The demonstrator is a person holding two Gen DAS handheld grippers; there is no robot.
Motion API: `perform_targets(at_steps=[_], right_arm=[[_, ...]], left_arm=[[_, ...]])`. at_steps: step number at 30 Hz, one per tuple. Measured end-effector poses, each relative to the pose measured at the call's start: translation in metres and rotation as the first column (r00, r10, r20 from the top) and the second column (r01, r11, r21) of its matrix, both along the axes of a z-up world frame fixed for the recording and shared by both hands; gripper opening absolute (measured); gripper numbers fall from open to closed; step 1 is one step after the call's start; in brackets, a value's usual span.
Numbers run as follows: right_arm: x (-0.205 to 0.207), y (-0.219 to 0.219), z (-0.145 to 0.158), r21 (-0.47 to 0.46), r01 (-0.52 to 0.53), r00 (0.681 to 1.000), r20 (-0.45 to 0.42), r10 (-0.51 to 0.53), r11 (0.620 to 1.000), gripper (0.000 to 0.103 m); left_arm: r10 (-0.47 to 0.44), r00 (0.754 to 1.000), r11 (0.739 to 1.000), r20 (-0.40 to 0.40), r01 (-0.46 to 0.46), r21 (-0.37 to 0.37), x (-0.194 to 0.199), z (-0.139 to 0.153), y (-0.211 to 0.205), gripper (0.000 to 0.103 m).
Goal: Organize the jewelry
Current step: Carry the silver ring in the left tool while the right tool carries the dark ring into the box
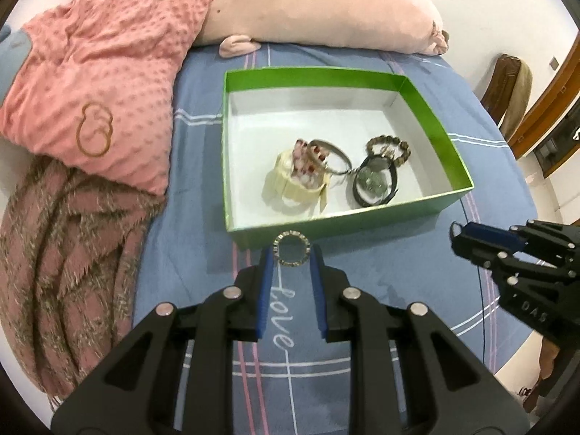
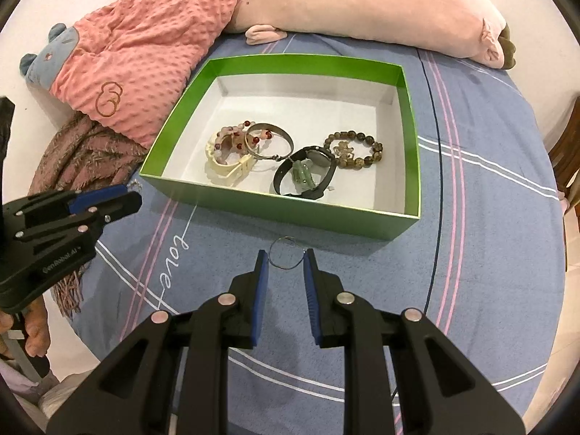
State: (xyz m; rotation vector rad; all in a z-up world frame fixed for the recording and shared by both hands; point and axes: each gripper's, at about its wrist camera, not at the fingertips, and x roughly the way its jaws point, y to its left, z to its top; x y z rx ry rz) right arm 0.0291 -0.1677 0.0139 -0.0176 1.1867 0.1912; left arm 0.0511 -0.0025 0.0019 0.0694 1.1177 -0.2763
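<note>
A green box [image 1: 431,127] [image 2: 411,116] with a white inside sits on the blue bed sheet. In it lie a cream bangle [image 1: 290,183] [image 2: 232,166], a silver bangle [image 2: 270,139], a black watch [image 1: 375,185] [image 2: 308,175] and a brown bead bracelet [image 1: 389,148] [image 2: 357,150]. My left gripper [image 1: 291,253] is shut on a sparkly ring bracelet [image 1: 292,248], held just in front of the box. My right gripper [image 2: 286,255] is shut on a thin wire hoop [image 2: 286,253] in front of the box. Each gripper shows in the other's view, the right [image 1: 460,233] and the left [image 2: 125,192].
A pink dotted blanket [image 1: 101,83] and a plaid scarf [image 1: 61,264] lie left of the box. A pink plush pillow [image 1: 326,7] lies behind it. The sheet [image 1: 203,188] has the word "love" near the front. A chair [image 1: 507,83] stands at the far right.
</note>
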Motion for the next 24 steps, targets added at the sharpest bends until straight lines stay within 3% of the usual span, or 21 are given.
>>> perform_targets(at_steps=[12,24], right_arm=[[0.051,-0.012,0.025,0.011,0.036,0.993,0.115,-0.037,0.999,0.021],[0.1,-0.024,-0.043,-0.028,0.064,0.998,-0.007,-0.064,0.998,0.021]], left_arm=[[-0.027,0.998,0.999,0.065,0.029,-0.016,0.051,0.016,-0.031,0.021],[-0.015,1.0,1.0,-0.023,0.015,-0.013,0.096,-0.034,-0.047,0.021]])
